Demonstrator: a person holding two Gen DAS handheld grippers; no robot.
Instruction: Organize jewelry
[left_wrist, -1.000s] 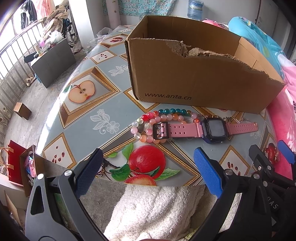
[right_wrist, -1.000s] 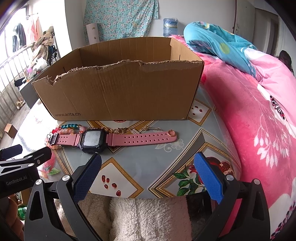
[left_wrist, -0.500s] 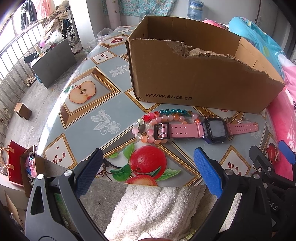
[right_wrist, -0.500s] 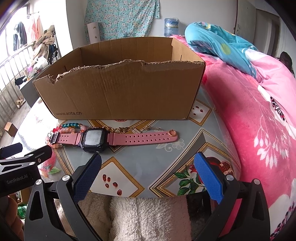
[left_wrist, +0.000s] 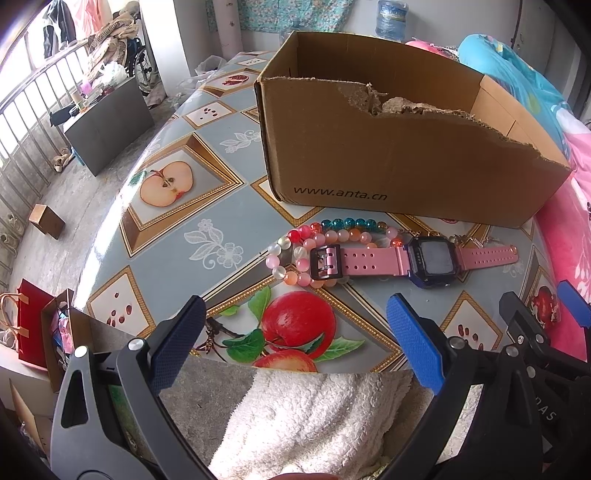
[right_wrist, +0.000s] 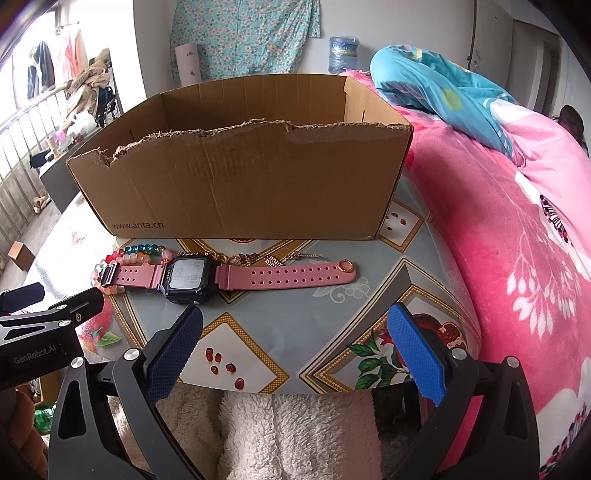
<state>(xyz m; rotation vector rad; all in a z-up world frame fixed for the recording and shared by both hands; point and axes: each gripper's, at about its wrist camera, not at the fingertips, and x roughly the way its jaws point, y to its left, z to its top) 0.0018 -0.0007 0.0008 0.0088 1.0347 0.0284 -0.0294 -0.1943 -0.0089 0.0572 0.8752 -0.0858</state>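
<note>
- The table (left_wrist: 207, 206) has a grey-blue oilcloth with printed apples, pomegranate seeds and white flowers.
- A torn cardboard box (left_wrist: 399, 147), printed "www.anta.cn", stands on it, open on top.
- Just in front of the box lie a pink watch (right_wrist: 236, 275), a beaded bracelet (left_wrist: 314, 243) partly under its strap, and a thin gold chain (right_wrist: 258, 258).
- The left gripper (left_wrist: 291, 343) and the right gripper (right_wrist: 295, 343) hover near the table edge, jaws wide apart, holding nothing.
- A pink floral blanket (right_wrist: 517, 240) lies to the right; a railing (left_wrist: 33, 110) is at far left.
</note>
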